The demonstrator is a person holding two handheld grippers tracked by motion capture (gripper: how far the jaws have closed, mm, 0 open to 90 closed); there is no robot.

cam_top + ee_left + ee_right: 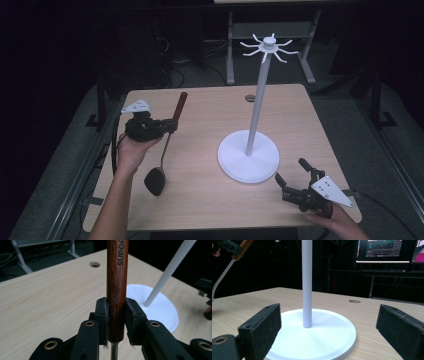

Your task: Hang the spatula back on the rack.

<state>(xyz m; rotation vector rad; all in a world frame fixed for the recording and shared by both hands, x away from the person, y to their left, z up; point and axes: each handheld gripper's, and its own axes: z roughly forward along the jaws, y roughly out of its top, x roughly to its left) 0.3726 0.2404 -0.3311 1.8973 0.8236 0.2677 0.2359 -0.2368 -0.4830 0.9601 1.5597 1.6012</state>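
A ladle with a brown wooden handle (180, 105), a thin metal shaft and a black bowl (155, 181) hangs over the left side of the table. My left gripper (170, 126) is shut on that handle; in the left gripper view the pads (103, 315) clamp the wood (117, 280) on both sides. A white stand (248, 159) with a tall pole and hooked arms (269, 46) on top rises from a round base at the table's middle. My right gripper (294, 175) stands open just right of the base, which lies between its pads (263, 325) farther off (312, 335).
The light wooden table (210, 115) has a round hole (250, 98) near its far edge. A metal frame (270, 45) stands on the floor behind it. Monitors (384, 250) glow in the dark background of the right gripper view.
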